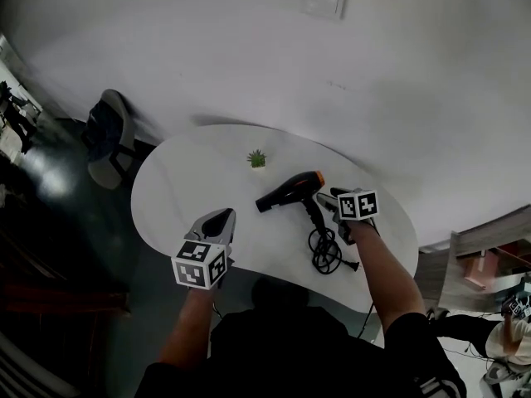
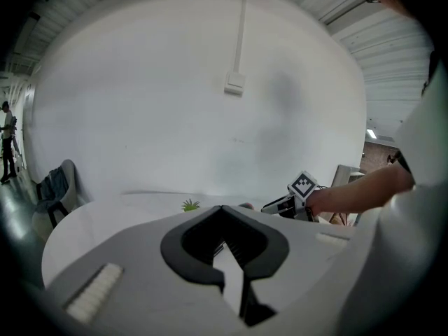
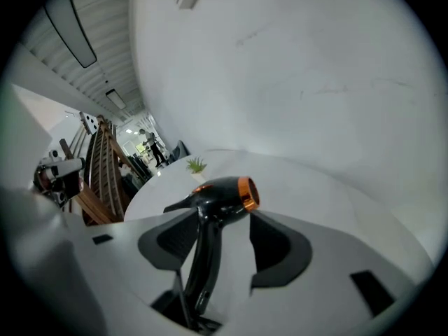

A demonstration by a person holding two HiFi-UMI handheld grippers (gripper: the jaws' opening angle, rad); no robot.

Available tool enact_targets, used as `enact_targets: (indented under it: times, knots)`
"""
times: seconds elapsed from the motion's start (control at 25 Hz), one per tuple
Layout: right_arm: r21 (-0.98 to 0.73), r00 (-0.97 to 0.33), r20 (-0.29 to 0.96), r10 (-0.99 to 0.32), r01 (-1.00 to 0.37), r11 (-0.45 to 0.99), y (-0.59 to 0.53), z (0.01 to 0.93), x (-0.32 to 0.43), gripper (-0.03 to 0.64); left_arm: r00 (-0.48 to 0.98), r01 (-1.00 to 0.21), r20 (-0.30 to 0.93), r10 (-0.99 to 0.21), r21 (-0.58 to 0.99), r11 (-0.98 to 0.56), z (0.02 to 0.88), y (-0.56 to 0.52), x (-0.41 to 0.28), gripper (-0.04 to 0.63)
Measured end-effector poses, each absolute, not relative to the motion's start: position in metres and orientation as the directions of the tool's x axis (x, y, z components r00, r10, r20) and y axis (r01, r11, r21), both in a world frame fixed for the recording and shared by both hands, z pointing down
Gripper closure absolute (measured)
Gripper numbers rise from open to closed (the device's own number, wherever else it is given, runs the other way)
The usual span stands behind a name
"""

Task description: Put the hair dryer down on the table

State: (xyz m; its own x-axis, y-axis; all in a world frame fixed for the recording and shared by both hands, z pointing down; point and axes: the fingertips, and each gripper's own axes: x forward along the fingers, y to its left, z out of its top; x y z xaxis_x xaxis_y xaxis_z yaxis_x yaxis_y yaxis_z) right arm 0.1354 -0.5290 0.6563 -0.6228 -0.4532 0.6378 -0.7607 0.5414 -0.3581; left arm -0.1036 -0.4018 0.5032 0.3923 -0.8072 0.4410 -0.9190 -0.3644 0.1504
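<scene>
A black hair dryer (image 1: 290,191) with an orange ring at its nozzle lies on the white table (image 1: 182,189), its black cord (image 1: 325,251) coiled toward the near edge. My right gripper (image 1: 326,201) is at the handle end. In the right gripper view the hair dryer (image 3: 220,194) has its handle between the jaws of the right gripper (image 3: 222,219), which stand wide apart, with a clear gap on the right side. My left gripper (image 1: 222,216) hovers over the table's near left part, empty. In its own view the left gripper (image 2: 222,207) has its tips together.
A small green plant (image 1: 257,158) stands on the table beyond the dryer. A chair (image 1: 112,139) sits off the table's far left edge. A white wall runs behind the table. Wooden furniture (image 3: 98,180) stands to the right of the table.
</scene>
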Motion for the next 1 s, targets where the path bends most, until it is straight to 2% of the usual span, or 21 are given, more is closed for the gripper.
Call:
enact_targets:
  times: [0.4, 0.68, 1.0]
  knots:
    - [-0.332, -0.644, 0.496, -0.583, -0.76, 0.558, -0.509, 0.571, 0.161, 0.435, 0.444, -0.895, 0.384, -0.809, 0.145, -0.422, 0.482, -0.411, -0.086, 0.583]
    - [-0.251, -0.664, 0.36, -0.656, -0.745, 0.618, -0.477, 0.493, 0.166, 0.52, 0.464, -0.884, 0.352, -0.813, 0.121, -0.452, 0.464, -0.425, -0.076, 0.583]
    - [-0.191, -0.66, 0.202, -0.723, -0.751, 0.632, -0.436, 0.432, 0.177, 0.577, 0.494, -0.867, 0.315, -0.811, 0.101, -0.489, 0.443, -0.431, -0.063, 0.583]
